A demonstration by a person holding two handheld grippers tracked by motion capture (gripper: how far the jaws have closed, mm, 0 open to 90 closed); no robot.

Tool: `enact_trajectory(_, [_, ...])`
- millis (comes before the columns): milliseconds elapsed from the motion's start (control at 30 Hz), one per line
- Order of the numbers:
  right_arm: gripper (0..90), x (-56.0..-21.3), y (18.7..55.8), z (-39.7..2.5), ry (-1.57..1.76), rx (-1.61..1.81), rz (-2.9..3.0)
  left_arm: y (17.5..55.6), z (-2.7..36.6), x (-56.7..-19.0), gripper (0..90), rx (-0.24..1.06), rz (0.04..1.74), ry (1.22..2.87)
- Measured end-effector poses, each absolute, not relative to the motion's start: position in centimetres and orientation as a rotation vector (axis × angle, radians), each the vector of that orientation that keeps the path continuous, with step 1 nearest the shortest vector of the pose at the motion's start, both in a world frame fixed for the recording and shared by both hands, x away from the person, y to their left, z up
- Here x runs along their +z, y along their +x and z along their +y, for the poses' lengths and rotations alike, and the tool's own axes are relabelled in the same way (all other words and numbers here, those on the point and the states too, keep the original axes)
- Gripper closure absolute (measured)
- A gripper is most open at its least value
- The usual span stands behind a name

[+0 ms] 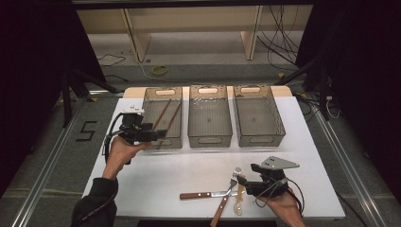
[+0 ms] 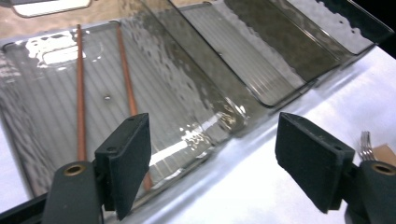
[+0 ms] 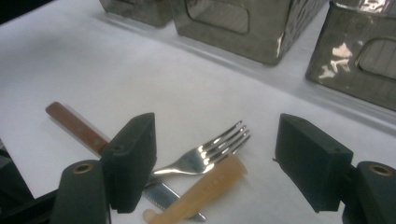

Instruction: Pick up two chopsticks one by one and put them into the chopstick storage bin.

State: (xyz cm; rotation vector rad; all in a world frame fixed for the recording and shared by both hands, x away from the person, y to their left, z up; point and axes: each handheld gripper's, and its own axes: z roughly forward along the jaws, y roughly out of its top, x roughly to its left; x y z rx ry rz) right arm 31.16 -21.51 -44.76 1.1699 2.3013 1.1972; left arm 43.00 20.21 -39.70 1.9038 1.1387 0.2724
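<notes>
Both pairs of jaws stand wide apart with nothing between them. In the right gripper view the right gripper (image 3: 215, 161) hangs just over a small heap of cutlery at the lower middle of the frame: a steel fork (image 3: 205, 155) with its tines toward the upper right, a pale plastic handle (image 3: 201, 191) lying across it, and a wooden-handled knife (image 3: 74, 125) running off to the upper left. In the high view that heap lies at the lower centre of the white table (image 1: 156, 179), just left of the right gripper (image 1: 243, 181). The left gripper (image 1: 158, 134) is at the left of the frame, at the near rim of the left bin (image 1: 163, 142), where two brown chopsticks (image 1: 166, 116) lie. The middle bin (image 1: 210, 137) and right bin (image 1: 259, 139) stand beside it in a row.
</notes>
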Motion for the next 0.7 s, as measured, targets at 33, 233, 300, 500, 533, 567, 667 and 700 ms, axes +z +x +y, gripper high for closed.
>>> enact_trajectory(33, [30.4,-44.8,31.2,-21.5,1.177,1.181,2.307,42.7,20.1,-39.8,25.6,0.279,1.131,1.901])
enact_trajectory(233, [30.7,-45.2,31.5,-20.9,1.232,1.085,2.345,41.1,19.9,-40.3,22.9,0.282,1.095,1.884])
enact_trajectory(300, [31.4,-45.3,31.6,-20.7,1.250,1.061,2.349,40.6,19.8,-40.5,22.7,0.280,1.083,1.883])
enact_trajectory(500, [34.4,-45.7,32.0,-20.3,1.314,0.987,2.362,39.1,19.4,-42.0,21.1,0.299,1.055,1.878])
enact_trajectory(533, [34.8,-45.8,32.0,-20.2,1.322,0.977,2.364,38.8,19.3,-42.3,21.0,0.296,1.056,1.872])
enact_trajectory(567, [35.4,-45.8,32.1,-20.2,1.328,0.974,2.367,38.6,19.2,-42.5,20.9,0.292,1.050,1.874])
enact_trajectory(667, [37.1,-46.0,32.2,-20.0,1.332,0.946,2.378,38.1,18.9,-43.1,20.8,0.302,1.035,1.888])
enact_trajectory(700, [37.8,-46.1,32.2,-20.0,1.336,0.940,2.380,38.0,18.8,-43.2,20.7,0.303,1.030,1.890])
